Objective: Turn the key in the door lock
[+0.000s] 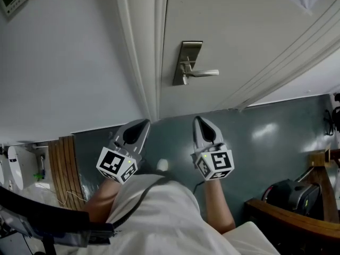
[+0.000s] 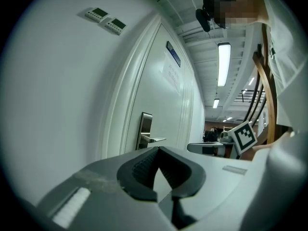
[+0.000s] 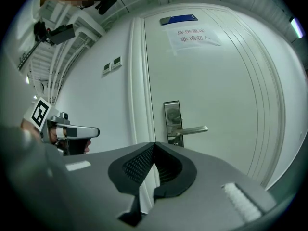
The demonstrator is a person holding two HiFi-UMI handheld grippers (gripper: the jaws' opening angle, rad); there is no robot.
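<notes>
A silver lock plate (image 1: pixel 187 62) with a lever handle (image 1: pixel 204 73) sits on the white door (image 1: pixel 239 31). No key can be made out on it. My left gripper (image 1: pixel 143 122) and right gripper (image 1: pixel 197 119) are held side by side, short of the door and below the lock in the head view, both shut with nothing between the jaws. In the right gripper view the lock plate (image 3: pixel 172 121) and handle (image 3: pixel 192 130) stand just beyond my right gripper (image 3: pixel 154 144). The left gripper view has the lock plate (image 2: pixel 145 129) ahead of my left gripper (image 2: pixel 158 148), slightly left.
The white door frame (image 1: pixel 143 52) runs between the wall and the door. Two wall control panels (image 3: pixel 112 64) hang left of the frame. A paper notice (image 3: pixel 192 35) is taped high on the door. A wooden chair (image 1: pixel 297 222) and a black bag (image 1: pixel 289 195) stand at the right.
</notes>
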